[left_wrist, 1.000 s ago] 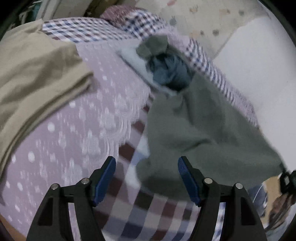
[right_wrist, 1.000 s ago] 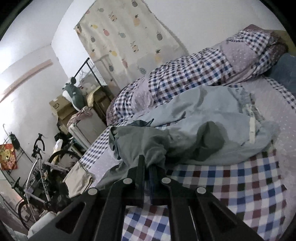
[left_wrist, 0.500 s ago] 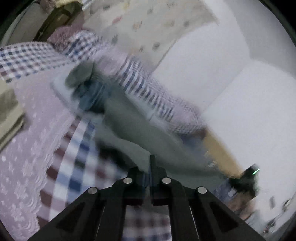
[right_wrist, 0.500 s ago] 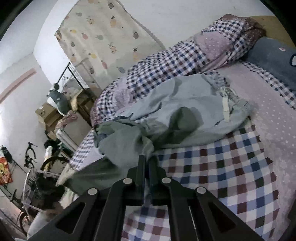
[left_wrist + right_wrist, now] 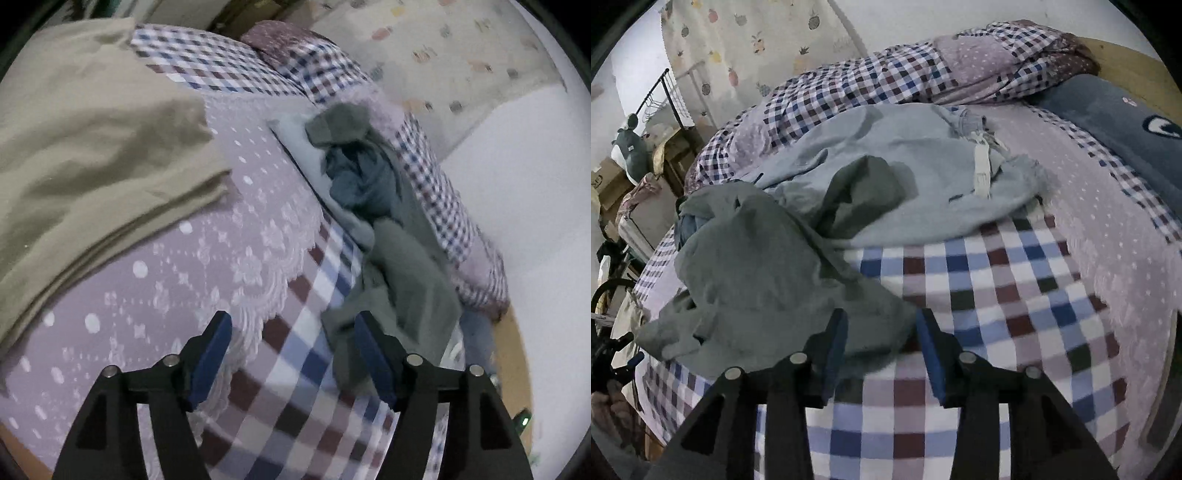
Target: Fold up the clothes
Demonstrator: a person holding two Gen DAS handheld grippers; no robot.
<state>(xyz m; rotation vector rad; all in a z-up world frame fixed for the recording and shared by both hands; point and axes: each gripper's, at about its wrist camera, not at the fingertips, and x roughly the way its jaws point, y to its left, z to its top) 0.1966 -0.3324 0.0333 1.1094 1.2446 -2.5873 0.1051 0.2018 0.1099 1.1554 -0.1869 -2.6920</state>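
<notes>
Left wrist view: the left tongs stand spread, empty, over the checked bedsheet. The grey-green garment lies crumpled just beside the right-hand finger; folded khaki clothes rest on the left.

Right wrist view: the right tongs are spread, the grey-green garment's hem between the fingers, overlapping a pale blue garment.

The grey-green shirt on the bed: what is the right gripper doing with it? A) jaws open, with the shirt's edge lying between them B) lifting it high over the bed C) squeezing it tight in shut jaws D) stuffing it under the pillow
A: the right gripper has its jaws spread apart, and the edge of the grey-green shirt lies loose between them on the checked bedsheet.
</notes>
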